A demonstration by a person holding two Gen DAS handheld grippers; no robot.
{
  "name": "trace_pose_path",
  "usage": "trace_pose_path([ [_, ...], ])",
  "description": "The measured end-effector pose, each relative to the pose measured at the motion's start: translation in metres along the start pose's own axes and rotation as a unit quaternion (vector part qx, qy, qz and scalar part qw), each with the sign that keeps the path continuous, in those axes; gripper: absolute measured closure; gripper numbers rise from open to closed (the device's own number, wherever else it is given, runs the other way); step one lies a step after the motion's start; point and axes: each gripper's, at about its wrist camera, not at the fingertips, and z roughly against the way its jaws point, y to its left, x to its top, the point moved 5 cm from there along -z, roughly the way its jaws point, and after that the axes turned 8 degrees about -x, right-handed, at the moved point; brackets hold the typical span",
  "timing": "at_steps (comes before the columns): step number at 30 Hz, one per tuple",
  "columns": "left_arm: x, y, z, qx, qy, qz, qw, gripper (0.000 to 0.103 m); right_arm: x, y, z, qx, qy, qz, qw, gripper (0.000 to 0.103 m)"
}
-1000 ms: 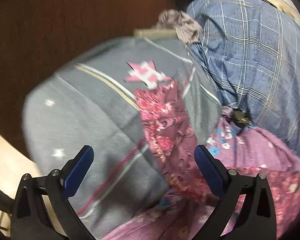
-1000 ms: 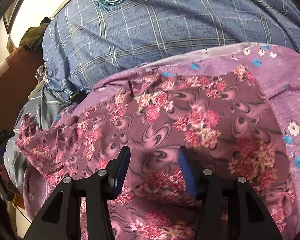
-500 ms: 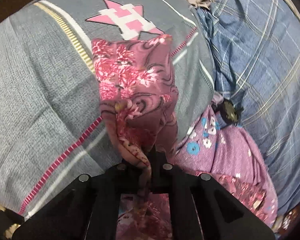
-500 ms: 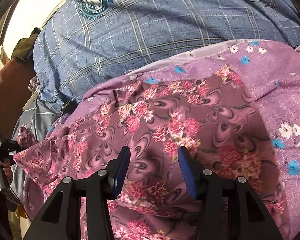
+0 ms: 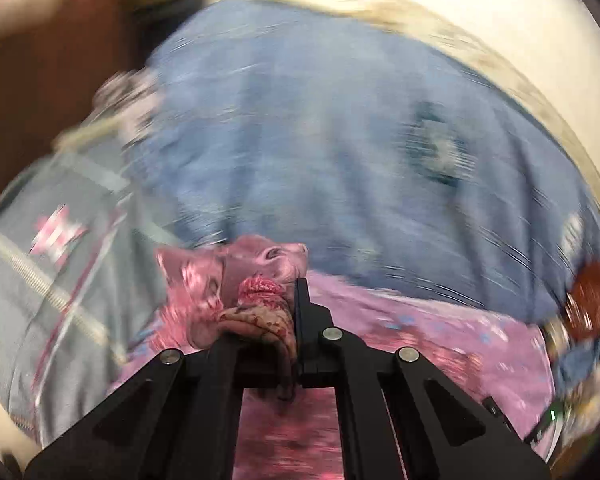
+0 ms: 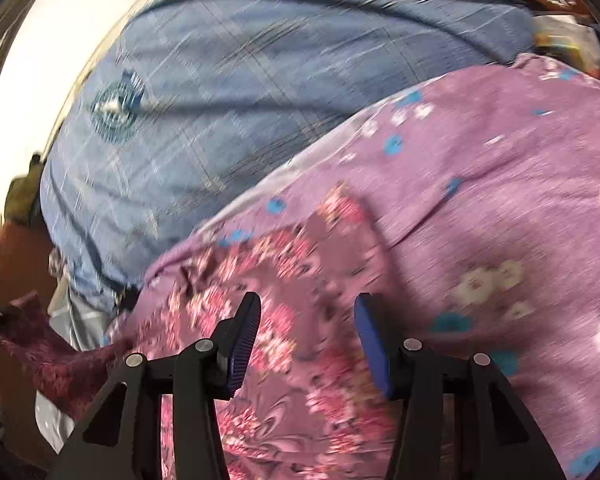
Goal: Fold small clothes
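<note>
The garment is a maroon cloth with pink flowers (image 6: pixel 284 320), lying on a purple flowered sheet (image 6: pixel 500 208). My left gripper (image 5: pixel 268 320) is shut on one end of the floral cloth (image 5: pixel 256 312) and holds it lifted, bunched between the jaws. That view is motion-blurred. My right gripper (image 6: pixel 306 340) is open, its blue pads (image 6: pixel 244 336) just above the middle of the cloth, empty. At the left edge of the right wrist view the lifted end (image 6: pixel 40 344) of the cloth stretches toward the other hand.
A blue checked blanket (image 6: pixel 260 80) with a round emblem (image 6: pixel 118 108) lies behind the cloth. A grey bedsheet with a pink star pattern (image 5: pixel 56 236) lies to the left. Brown furniture (image 5: pixel 40 80) stands at the far left, a pale wall beyond.
My left gripper closed on the end of the floral cloth, then lifted it and swung right toward the blue blanket. My right gripper stayed open and shifted slightly over the cloth.
</note>
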Motion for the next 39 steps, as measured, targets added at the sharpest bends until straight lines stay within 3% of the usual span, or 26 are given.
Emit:
trace_pose_path([
  [4,-0.016,-0.109,-0.009,-0.060,0.036,-0.088,0.9937,0.100,0.020,-0.028,0.017,0.001,-0.025,-0.040,0.999,0.053],
  [5,-0.029,-0.145,-0.016,-0.073,0.052,-0.119,0.9889,0.096,0.024,-0.036,0.021,0.002,-0.031,-0.051,0.998,0.052],
  [7,-0.049,-0.185,-0.026,-0.091,0.085,-0.158,0.9796,0.061,0.033,-0.052,0.028,0.001,-0.042,-0.072,0.997,0.051],
  [8,-0.065,-0.207,-0.035,-0.100,0.113,-0.179,0.9723,0.032,0.036,-0.059,0.031,0.001,-0.046,-0.082,0.996,0.051],
  [9,-0.079,-0.224,-0.038,-0.105,0.132,-0.194,0.9664,0.026,0.040,-0.068,0.034,0.000,-0.049,-0.092,0.995,0.051],
  [12,-0.108,-0.259,-0.036,-0.144,0.164,-0.238,0.9462,0.026,0.048,-0.085,0.039,0.002,-0.054,-0.120,0.991,0.051],
  [13,-0.110,-0.264,-0.032,-0.153,0.164,-0.244,0.9434,0.026,0.049,-0.087,0.039,0.004,-0.053,-0.125,0.991,0.051],
  [19,-0.109,-0.257,-0.017,-0.177,0.151,-0.253,0.9391,0.022,0.051,-0.086,0.041,0.021,-0.047,-0.121,0.991,0.050],
  [22,-0.115,-0.263,-0.027,-0.140,0.133,-0.281,0.9401,0.021,0.050,-0.084,0.041,0.024,-0.045,-0.121,0.991,0.050],
  [25,-0.133,-0.268,-0.055,-0.057,0.086,-0.355,0.9291,0.011,0.048,-0.082,0.040,0.022,-0.043,-0.120,0.992,0.050],
  [26,-0.147,-0.265,-0.070,-0.038,0.090,-0.362,0.9272,0.007,0.048,-0.082,0.040,0.020,-0.044,-0.118,0.992,0.050],
  [28,-0.192,-0.258,-0.107,-0.029,0.167,-0.358,0.9182,0.007,0.049,-0.082,0.040,0.015,-0.046,-0.115,0.992,0.050],
  [29,-0.220,-0.253,-0.120,-0.041,0.199,-0.340,0.9184,0.007,0.050,-0.083,0.039,0.013,-0.046,-0.114,0.992,0.050],
  [33,-0.275,-0.236,-0.121,-0.053,0.211,-0.293,0.9311,0.007,0.053,-0.087,0.037,0.009,-0.048,-0.120,0.992,0.050],
  [37,-0.294,-0.220,-0.093,-0.062,0.196,-0.287,0.9356,0.007,0.053,-0.082,0.034,0.005,-0.045,-0.107,0.993,0.050],
  [39,-0.290,-0.207,-0.068,-0.063,0.164,-0.305,0.9362,0.007,0.051,-0.077,0.032,0.002,-0.043,-0.097,0.994,0.050],
])
